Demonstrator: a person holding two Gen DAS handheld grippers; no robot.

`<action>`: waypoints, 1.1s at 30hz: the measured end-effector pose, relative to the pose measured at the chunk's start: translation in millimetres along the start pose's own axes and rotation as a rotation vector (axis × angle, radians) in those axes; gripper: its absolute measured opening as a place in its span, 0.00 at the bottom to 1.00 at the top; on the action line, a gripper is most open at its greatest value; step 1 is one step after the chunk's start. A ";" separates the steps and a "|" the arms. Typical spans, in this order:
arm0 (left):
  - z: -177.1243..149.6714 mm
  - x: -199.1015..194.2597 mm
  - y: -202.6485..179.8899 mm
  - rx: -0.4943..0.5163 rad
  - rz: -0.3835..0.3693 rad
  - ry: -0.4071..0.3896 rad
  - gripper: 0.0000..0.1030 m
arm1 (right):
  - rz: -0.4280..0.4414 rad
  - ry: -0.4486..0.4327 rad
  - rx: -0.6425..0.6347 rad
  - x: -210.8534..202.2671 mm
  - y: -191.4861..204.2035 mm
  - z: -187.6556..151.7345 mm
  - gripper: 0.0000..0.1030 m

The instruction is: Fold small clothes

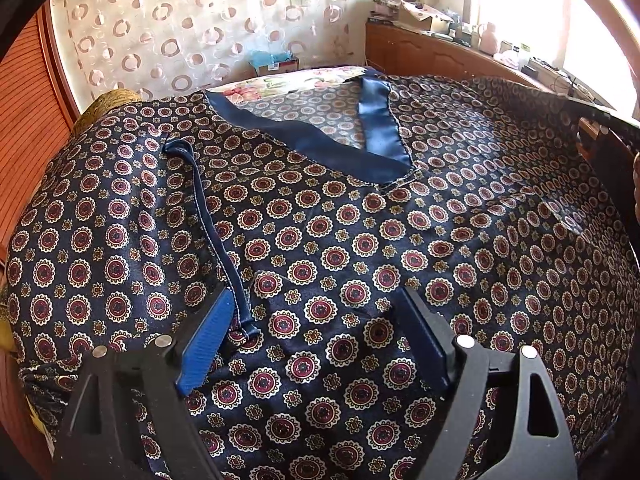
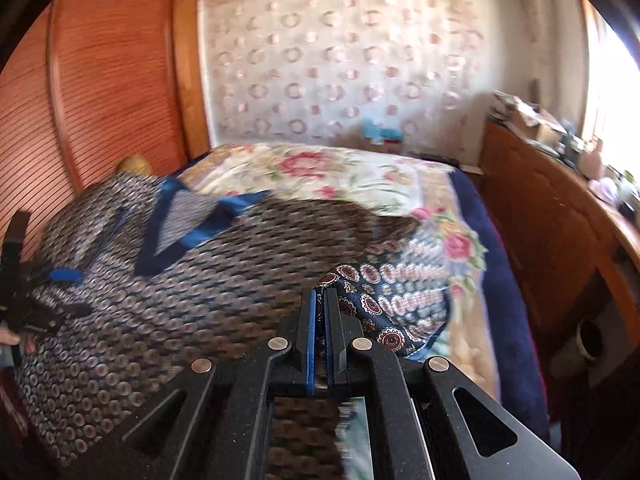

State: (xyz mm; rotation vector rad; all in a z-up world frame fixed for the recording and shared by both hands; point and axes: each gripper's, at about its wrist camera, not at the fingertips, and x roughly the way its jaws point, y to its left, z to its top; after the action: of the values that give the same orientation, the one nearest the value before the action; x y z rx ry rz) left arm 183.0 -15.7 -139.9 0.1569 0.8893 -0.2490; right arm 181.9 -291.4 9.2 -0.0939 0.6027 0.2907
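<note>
A dark navy satin top [image 1: 360, 232] with red and cream medallions and a blue V-neck band [image 1: 320, 140] lies spread on the bed. My left gripper [image 1: 316, 304] is open, its fingers resting on the cloth beside a thin blue strap [image 1: 216, 232]. My right gripper [image 2: 319, 300] is shut on a fold of the same top [image 2: 376, 300] at its right side and holds it lifted over the rest of the garment [image 2: 200, 272]. The left gripper [image 2: 60, 292] shows at the far left in the right wrist view.
The bed carries a floral blanket [image 2: 340, 172] with a navy border. A slatted wooden wardrobe [image 2: 100, 100] stands at the left. A wooden cabinet [image 2: 552, 216] with clutter on top runs along the right under a bright window. A patterned curtain [image 1: 200, 28] hangs behind.
</note>
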 end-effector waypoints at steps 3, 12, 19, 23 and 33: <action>-0.4 0.5 0.1 -0.001 -0.006 0.002 0.83 | 0.039 0.050 -0.011 17.3 16.1 -12.0 0.03; -1.1 6.1 -4.6 0.018 -0.032 0.028 1.00 | 0.068 0.122 -0.050 44.3 30.5 -31.1 0.14; 0.1 6.3 -4.9 0.015 -0.029 0.030 1.00 | 0.055 0.088 -0.016 15.2 18.5 -18.4 0.41; 0.4 6.7 -5.5 0.011 -0.027 0.029 1.00 | 0.008 0.056 0.030 5.6 0.2 -15.3 0.48; 4.4 -41.9 4.4 -0.059 -0.024 -0.135 1.00 | 0.008 0.198 0.269 68.0 -58.4 -22.8 0.48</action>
State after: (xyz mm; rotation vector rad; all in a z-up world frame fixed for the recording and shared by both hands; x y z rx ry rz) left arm 162.3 -6.2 -104.2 0.0734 0.7634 -0.2525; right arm 240.1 -334.7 -48.1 0.1402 0.8332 0.2066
